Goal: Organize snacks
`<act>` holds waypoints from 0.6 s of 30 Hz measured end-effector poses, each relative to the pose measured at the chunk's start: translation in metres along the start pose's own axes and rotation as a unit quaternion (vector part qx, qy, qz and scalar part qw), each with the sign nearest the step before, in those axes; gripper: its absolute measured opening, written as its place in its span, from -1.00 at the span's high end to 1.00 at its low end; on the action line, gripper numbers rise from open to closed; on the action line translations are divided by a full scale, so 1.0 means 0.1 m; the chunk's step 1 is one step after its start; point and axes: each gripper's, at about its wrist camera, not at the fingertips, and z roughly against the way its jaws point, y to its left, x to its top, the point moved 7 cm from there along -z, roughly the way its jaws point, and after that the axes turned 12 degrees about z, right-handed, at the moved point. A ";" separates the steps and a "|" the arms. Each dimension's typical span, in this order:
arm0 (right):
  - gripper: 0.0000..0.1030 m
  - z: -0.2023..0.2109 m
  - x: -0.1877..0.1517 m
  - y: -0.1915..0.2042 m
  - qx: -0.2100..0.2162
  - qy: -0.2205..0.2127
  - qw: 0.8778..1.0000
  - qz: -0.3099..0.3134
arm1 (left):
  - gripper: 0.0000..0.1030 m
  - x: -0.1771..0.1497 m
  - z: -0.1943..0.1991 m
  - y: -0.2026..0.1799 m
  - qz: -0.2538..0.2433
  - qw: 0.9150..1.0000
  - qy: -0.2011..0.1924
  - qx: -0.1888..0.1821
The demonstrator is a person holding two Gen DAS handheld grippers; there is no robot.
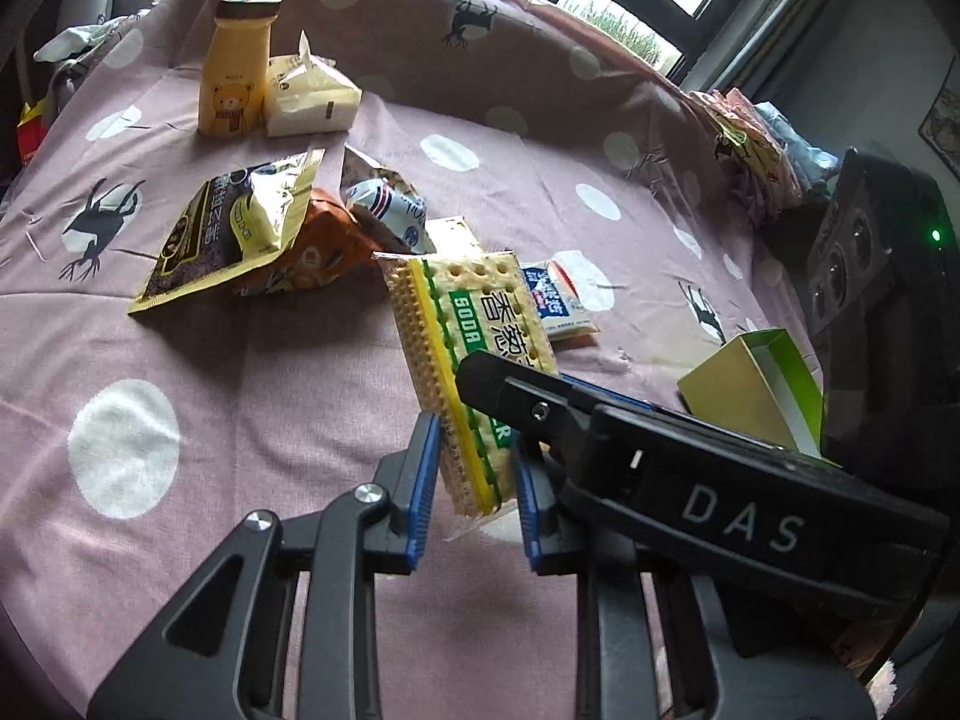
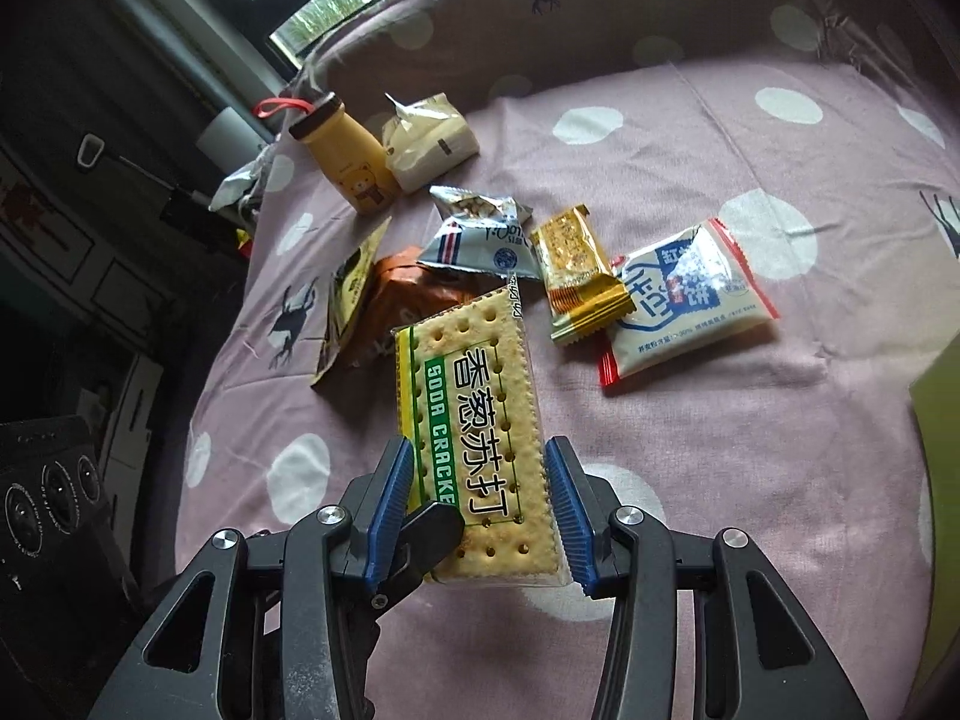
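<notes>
The soda cracker packet [image 2: 474, 438] is held clear above the mauve polka-dot bedsheet [image 1: 270, 396], and both grippers are seen on it at once. The right gripper [image 2: 480, 510] is closed across the packet's width, its blue ribbed fingers [image 2: 390, 504] pressed against the two long edges. The left gripper [image 1: 471, 498] is clamped on the same packet across its thin side, fingers nearly shut, and in the right wrist view a black fingertip of it is seen pressed on the packet's lower left corner. The packet is tilted, its printed face turned toward the right camera. Beyond it on the bed a loose cluster of snacks is spread: a black-and-yellow pouch [image 1: 222, 228], an orange packet [image 1: 324, 246] partly under it, a silver-blue packet [image 2: 480, 234], a gold wafer packet [image 2: 576, 270] and a white biscuit packet with red ends [image 2: 690, 300]. Farther back a yellow bear bottle [image 1: 234, 72] is stood upright, just beside a cream wrapped packet [image 1: 312, 96]. An open green box [image 1: 756, 390] is seen at the right edge.
</notes>
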 end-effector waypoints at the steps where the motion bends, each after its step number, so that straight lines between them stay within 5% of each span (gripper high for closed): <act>1: 0.06 0.05 0.01 0.01 -0.002 -0.007 1.000 0.001 | 0.56 0.00 0.02 -0.03 -0.002 1.000 -0.003 -0.003; 18: 0.06 0.54 0.04 0.19 -0.018 -0.053 0.998 0.003 | 0.57 0.02 0.40 -0.24 -0.031 0.998 -0.038 -0.030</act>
